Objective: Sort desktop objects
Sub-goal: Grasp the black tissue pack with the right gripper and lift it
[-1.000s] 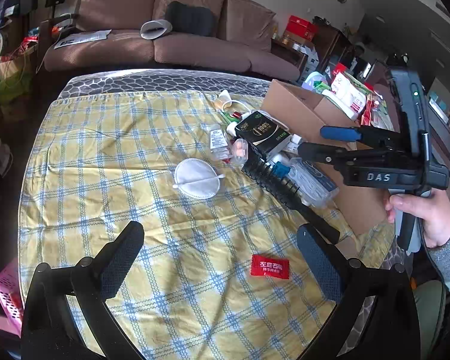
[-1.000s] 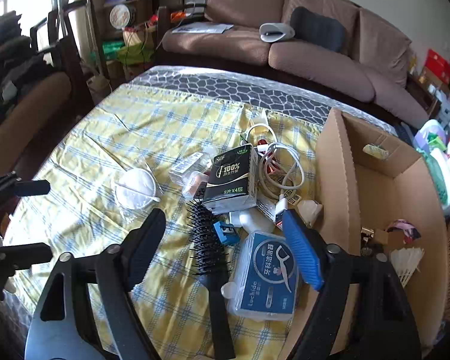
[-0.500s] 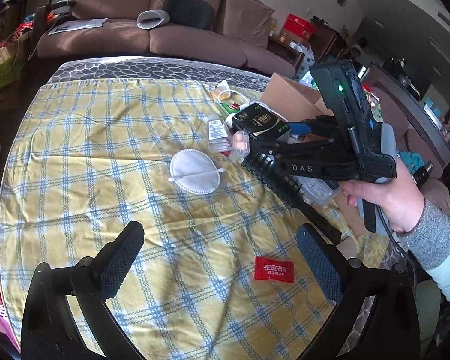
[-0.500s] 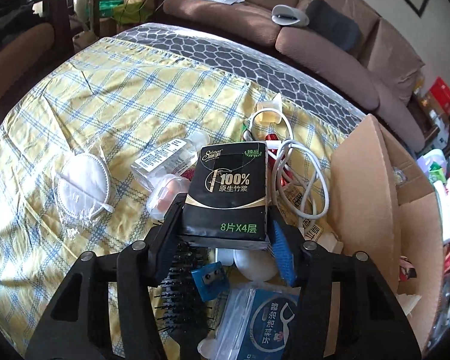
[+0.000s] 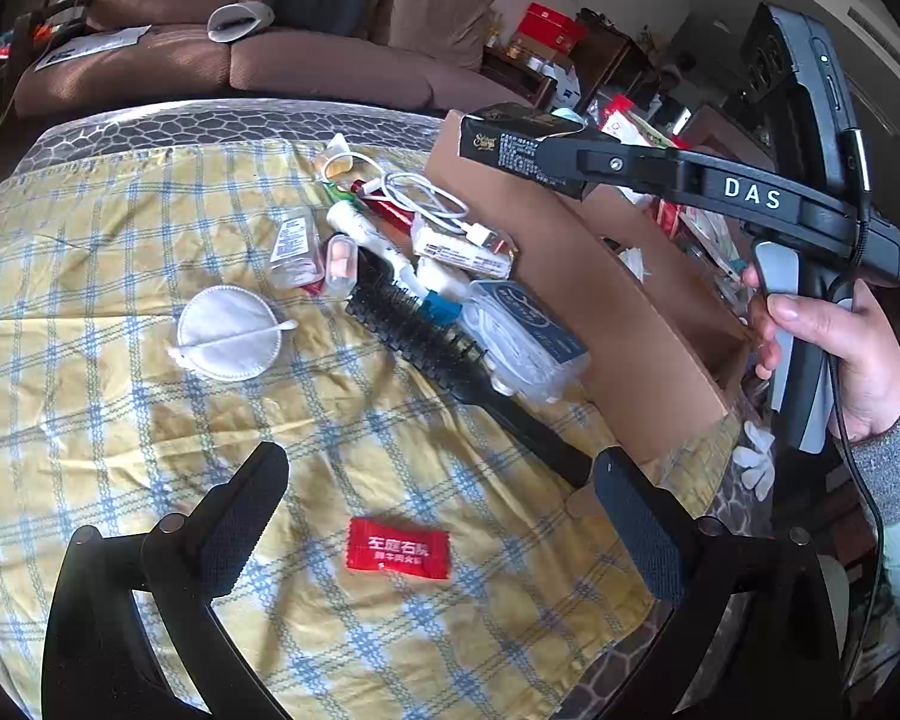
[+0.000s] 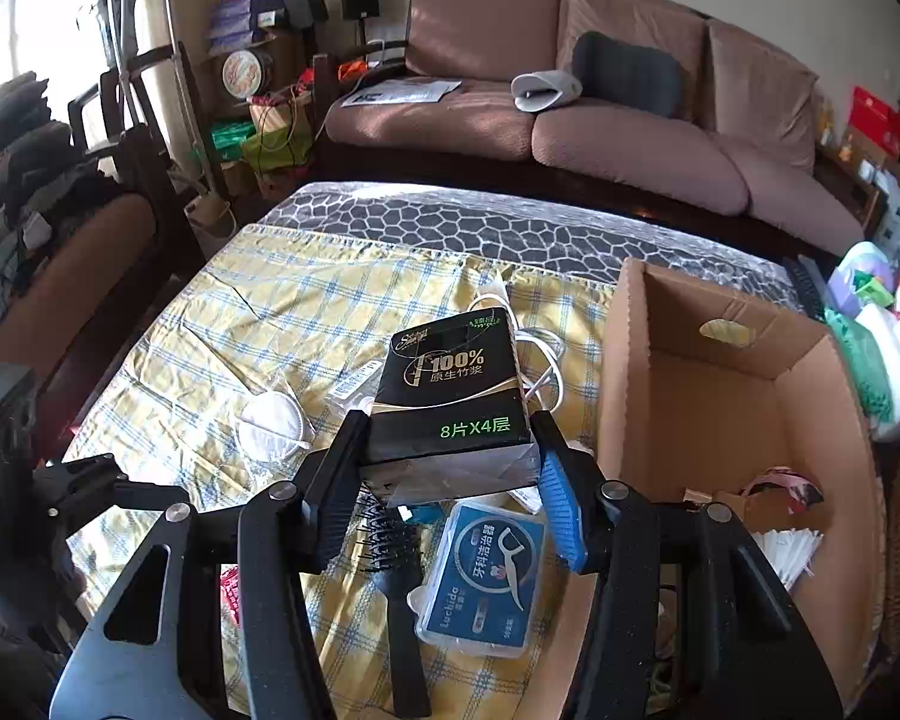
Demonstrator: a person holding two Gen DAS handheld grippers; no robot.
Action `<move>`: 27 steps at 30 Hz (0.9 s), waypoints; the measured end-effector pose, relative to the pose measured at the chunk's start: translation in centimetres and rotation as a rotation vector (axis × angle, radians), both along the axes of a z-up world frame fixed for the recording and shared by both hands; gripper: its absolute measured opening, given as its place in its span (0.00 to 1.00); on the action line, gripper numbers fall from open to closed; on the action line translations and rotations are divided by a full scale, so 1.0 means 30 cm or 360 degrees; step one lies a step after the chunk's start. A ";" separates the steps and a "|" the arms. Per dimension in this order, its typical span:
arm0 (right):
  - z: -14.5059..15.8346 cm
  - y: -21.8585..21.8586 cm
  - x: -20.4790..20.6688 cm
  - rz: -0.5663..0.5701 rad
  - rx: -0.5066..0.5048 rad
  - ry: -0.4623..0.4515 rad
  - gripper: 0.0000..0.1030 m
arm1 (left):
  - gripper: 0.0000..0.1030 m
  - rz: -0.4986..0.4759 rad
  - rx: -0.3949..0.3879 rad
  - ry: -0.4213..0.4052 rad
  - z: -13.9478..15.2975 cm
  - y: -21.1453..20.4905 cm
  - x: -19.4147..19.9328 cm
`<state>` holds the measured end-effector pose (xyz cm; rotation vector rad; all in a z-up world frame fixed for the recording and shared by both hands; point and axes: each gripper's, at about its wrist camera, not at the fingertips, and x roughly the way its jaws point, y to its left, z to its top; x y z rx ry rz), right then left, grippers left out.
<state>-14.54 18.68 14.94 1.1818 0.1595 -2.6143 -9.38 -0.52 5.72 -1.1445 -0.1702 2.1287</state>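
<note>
My right gripper (image 6: 447, 501) is shut on a black tissue pack (image 6: 450, 396) and holds it in the air above the clutter, just left of the open cardboard box (image 6: 624, 360). In the left wrist view the tissue pack (image 5: 510, 138) sits at the tip of the right gripper (image 5: 546, 150), over the box's near wall (image 5: 570, 276). My left gripper (image 5: 444, 516) is open and empty, low over the yellow checked cloth, with a red sachet (image 5: 397, 549) between its fingers.
On the cloth lie a black hairbrush (image 5: 444, 354), a floss-pick box (image 5: 528, 336), a white mask (image 5: 228, 333), a white cable (image 5: 426, 198), small bottles (image 5: 294, 246) and tubes. The box holds some items (image 6: 774, 492). A brown sofa (image 6: 570, 108) stands behind the table.
My right gripper closed on the tissue pack, lifted it off the table and moved it up and toward the cardboard box. My left gripper stayed open, shifting only slightly.
</note>
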 end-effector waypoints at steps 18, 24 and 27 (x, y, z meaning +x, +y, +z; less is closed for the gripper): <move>0.011 0.123 0.292 0.0038 -0.0300 -0.0033 0.49 | 0.97 -0.0071 -0.0503 0.0063 -0.167 0.075 0.080; -0.017 0.146 0.328 0.0037 -0.0316 -0.0063 0.49 | 0.75 0.0006 -0.0404 0.0025 -0.149 0.016 0.058; -0.024 0.148 0.332 0.0038 -0.0332 -0.0066 0.49 | 0.67 -0.0004 -0.0451 0.0039 -0.151 0.017 0.060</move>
